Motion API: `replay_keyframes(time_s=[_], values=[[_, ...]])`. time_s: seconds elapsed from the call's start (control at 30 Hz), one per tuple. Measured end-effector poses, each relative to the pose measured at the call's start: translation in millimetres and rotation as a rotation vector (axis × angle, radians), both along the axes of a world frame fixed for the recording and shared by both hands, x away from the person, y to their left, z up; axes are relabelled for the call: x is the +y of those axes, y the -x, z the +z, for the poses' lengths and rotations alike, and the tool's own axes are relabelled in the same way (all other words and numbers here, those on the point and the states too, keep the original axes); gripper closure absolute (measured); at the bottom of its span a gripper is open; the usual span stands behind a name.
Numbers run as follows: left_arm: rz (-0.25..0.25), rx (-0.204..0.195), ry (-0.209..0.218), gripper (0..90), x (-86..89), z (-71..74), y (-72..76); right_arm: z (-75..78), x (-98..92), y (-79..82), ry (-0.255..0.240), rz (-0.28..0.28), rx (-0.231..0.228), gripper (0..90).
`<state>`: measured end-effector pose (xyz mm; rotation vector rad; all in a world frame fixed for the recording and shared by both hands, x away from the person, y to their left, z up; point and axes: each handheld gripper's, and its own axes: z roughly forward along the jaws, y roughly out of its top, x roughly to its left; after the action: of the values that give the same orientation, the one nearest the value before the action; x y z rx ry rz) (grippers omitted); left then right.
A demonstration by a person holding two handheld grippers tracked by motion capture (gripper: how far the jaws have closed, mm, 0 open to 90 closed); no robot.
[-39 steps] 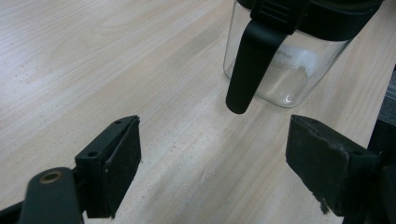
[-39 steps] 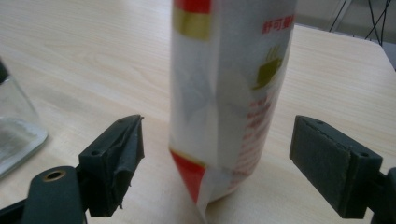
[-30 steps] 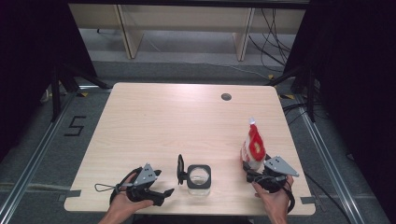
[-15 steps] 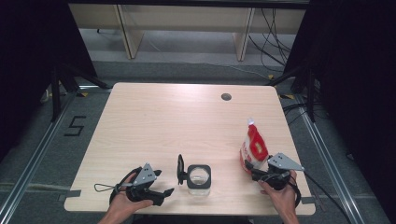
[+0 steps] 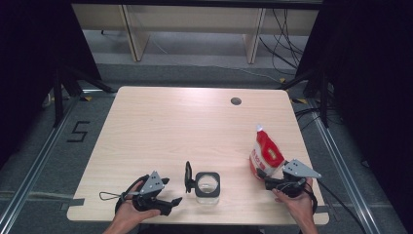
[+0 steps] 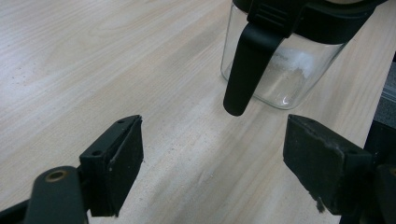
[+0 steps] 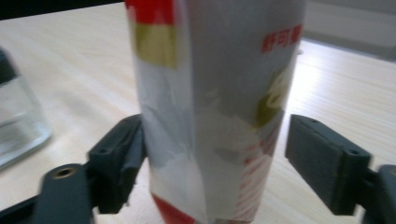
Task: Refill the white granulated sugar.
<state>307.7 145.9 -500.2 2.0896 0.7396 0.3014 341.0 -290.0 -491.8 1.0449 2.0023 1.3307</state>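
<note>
right tongs [image 7: 212, 154] have just spread around the upright bag [image 7: 215, 112], apparently unclamped; left tongs [image 6: 212, 158] gape.

Premises: a laboratory recording bay. A bare light-wood rectangular table [image 5: 160, 131] with a round cable port [image 5: 236, 101] stands on grey floor between metal floor rails [image 5: 29, 168]. Black curtains [image 5: 34, 44] enclose both sides. Loose black cables [image 5: 285, 36] trail behind. A "5" [image 5: 78, 131] is taped on the floor.
</note>
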Motion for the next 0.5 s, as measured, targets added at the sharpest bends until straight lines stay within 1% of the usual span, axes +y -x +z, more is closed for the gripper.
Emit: replay_keyframes(time_s=[0.03, 0.07, 0.1, 0.13, 0.17, 0.2, 0.23, 0.27, 0.3, 0.33, 0.37, 0.4, 0.43, 0.5], values=[[0.000, 0.000, 0.000, 19.7, 0.0, 0.0, 0.0, 0.0, 0.0, 0.0, 0.000, 0.000, 0.000, 20.2], [-0.010, -0.014, -0.022, 19.6, 1.0, 0.7, -0.5, -0.4, 2.4, 0.5, -0.020, -0.032, -0.023, 15.9], [-0.010, -0.014, -0.022, 19.5, 1.0, 0.7, -0.5, -0.4, 2.4, 0.5, -0.020, -0.032, -0.023, 15.9], [-0.002, -0.010, 0.010, 19.5, -1.0, -0.9, 0.3, 0.2, 4.4, 1.5, -0.025, -0.048, -0.026, 16.1], [0.013, 0.007, 0.020, 19.5, -2.1, -1.6, 1.7, -0.9, 6.7, 1.4, -0.032, -0.064, -0.049, 16.3], [-0.001, 0.000, -0.003, 19.6, -1.3, -0.8, 1.3, -1.4, 10.6, 0.6, -0.015, -0.078, -0.086, 16.7], [0.000, 0.005, -0.009, 19.5, -1.6, -0.1, 1.4, -1.9, 11.4, -1.2, 0.002, -0.075, -0.111, 16.5], [-0.006, -0.002, -0.017, 19.5, -1.4, 0.3, 1.3, -2.5, 13.9, 0.0, -0.003, -0.094, -0.100, 16.5], [-0.017, -0.007, -0.023, 19.6, -0.9, 0.1, 0.3, -3.4, 16.1, 1.3, -0.030, -0.107, -0.082, 16.6], [-0.011, -0.012, -0.006, 19.5, -2.2, -1.2, 0.4, -4.2, 15.7, -0.6, -0.022, -0.102, -0.105, 16.8], [-0.003, -0.011, 0.009, 19.5, -3.6, -2.2, 1.0, -4.8, 16.7, -1.0, -0.032, -0.102, -0.113, 16.7], [-0.004, -0.005, -0.001, 19.6, -3.3, -2.3, 0.8, -5.0, 17.4, -0.9, -0.026, -0.116, -0.124, 17.2], [0.006, 0.012, 0.008, 19.5, -4.1, -2.7, 1.6, -5.1, 17.8, -1.2, -0.019, -0.115, -0.136, 18.3], [0.008, 0.009, -0.002, 19.5, -4.2, -2.8, 1.2, -5.9, 17.8, -1.4, -0.033, -0.121, -0.132, 19.7]])
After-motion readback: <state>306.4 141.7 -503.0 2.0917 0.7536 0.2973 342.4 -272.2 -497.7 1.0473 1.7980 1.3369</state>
